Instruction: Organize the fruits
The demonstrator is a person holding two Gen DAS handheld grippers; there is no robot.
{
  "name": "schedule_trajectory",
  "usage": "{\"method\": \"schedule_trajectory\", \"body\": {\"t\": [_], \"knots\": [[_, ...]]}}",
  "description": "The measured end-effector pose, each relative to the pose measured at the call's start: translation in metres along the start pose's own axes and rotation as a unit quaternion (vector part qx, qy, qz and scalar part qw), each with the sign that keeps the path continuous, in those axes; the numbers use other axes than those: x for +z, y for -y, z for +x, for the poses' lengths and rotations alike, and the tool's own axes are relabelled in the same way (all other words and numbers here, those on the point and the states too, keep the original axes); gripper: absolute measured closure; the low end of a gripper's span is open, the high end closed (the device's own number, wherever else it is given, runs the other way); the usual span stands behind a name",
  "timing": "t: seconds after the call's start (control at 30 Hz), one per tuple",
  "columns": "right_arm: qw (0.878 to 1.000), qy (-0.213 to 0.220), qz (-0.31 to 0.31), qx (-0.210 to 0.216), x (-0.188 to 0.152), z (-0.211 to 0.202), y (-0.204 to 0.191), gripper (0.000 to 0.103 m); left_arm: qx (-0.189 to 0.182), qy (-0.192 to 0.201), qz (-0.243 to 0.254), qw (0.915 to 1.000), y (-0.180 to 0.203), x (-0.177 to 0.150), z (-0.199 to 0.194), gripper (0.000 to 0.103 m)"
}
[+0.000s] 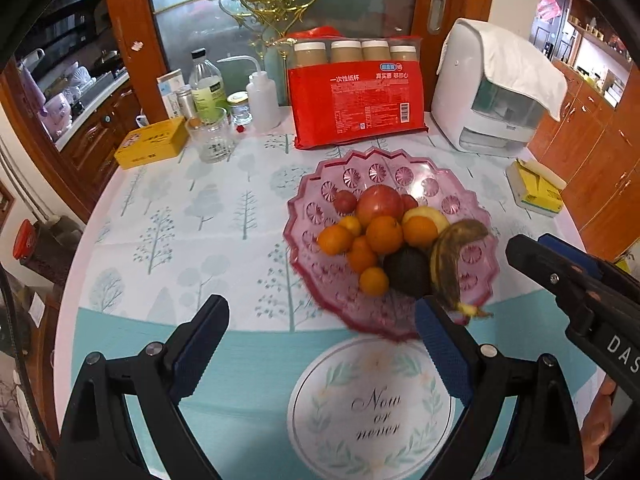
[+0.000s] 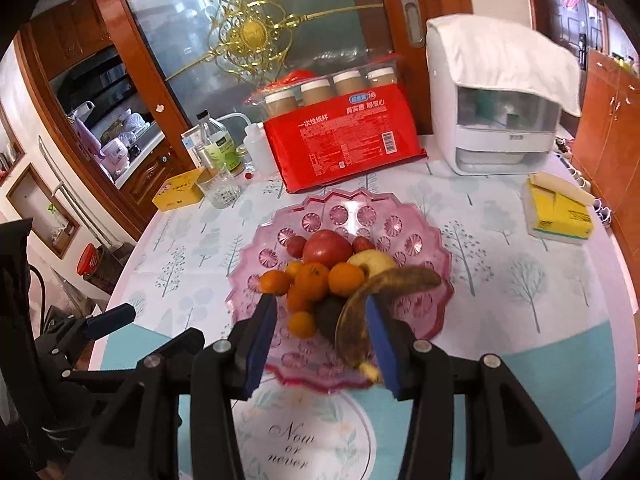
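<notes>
A pink glass fruit bowl stands mid-table. It holds a red apple, several oranges, a yellow fruit, a dark avocado and a browned banana. My left gripper is open and empty, over the table just before the bowl's near rim. My right gripper is open over the bowl's near edge, with the banana beside its right finger; it also shows in the left wrist view.
Behind the bowl lie a red pack of paper cups, a white appliance under a cloth, bottles, a glass and a yellow box. A yellow-white box sits at the right edge.
</notes>
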State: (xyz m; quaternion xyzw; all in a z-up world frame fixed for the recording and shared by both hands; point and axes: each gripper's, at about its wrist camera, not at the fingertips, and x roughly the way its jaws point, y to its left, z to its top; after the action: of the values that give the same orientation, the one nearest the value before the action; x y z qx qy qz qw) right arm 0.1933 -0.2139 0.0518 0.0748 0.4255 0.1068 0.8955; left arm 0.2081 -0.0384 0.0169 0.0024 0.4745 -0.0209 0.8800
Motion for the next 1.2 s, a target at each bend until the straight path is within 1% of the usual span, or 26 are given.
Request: {"method": "schedule_trajectory", "body": {"t": [0.17,0.33,0.57,0.6,0.67,0.77,0.93,1.03,1.2], "knots": [[1.0,0.012,0.001,-0.007,-0.028,-0.031,-0.013,0.056,0.009,0.021,0.01,0.9997,-0.005,-0.027,-0.036,0.009],[1.0,0.019,0.0,-0.013,-0.058,-0.06,-0.025,0.056,0.009,0.036,0.013,0.9992,-0.012,-0.053,-0.069,0.009],[1.0,0.021,-0.009,-0.013,-0.095,-0.095,-0.041,0.056,0.016,0.04,0.019,0.9989,-0.017,-0.092,-0.106,0.009],[1.0,0.022,-0.014,-0.016,-0.102,-0.1,-0.044,0.055,0.017,0.041,0.019,0.9988,-0.017,-0.097,-0.11,0.009],[0.999,0.021,-0.021,-0.021,-0.112,-0.108,-0.048,0.048,0.018,0.04,0.018,0.9989,-0.018,-0.11,-0.118,0.009],[0.999,0.019,-0.029,-0.026,-0.128,-0.116,-0.053,0.043,0.02,0.038,0.011,0.999,-0.019,-0.121,-0.125,0.009],[0.999,0.011,-0.024,-0.022,-0.142,-0.127,-0.056,0.042,0.025,0.044,-0.004,0.9987,-0.023,-0.131,-0.135,0.009],[0.999,0.021,-0.026,-0.028,-0.147,-0.135,-0.06,0.042,0.031,0.053,-0.003,0.9981,-0.022,-0.135,-0.141,0.009],[0.999,0.034,-0.024,-0.033,-0.149,-0.143,-0.062,0.042,0.032,0.053,-0.001,0.9981,-0.02,-0.138,-0.144,0.009]]}}
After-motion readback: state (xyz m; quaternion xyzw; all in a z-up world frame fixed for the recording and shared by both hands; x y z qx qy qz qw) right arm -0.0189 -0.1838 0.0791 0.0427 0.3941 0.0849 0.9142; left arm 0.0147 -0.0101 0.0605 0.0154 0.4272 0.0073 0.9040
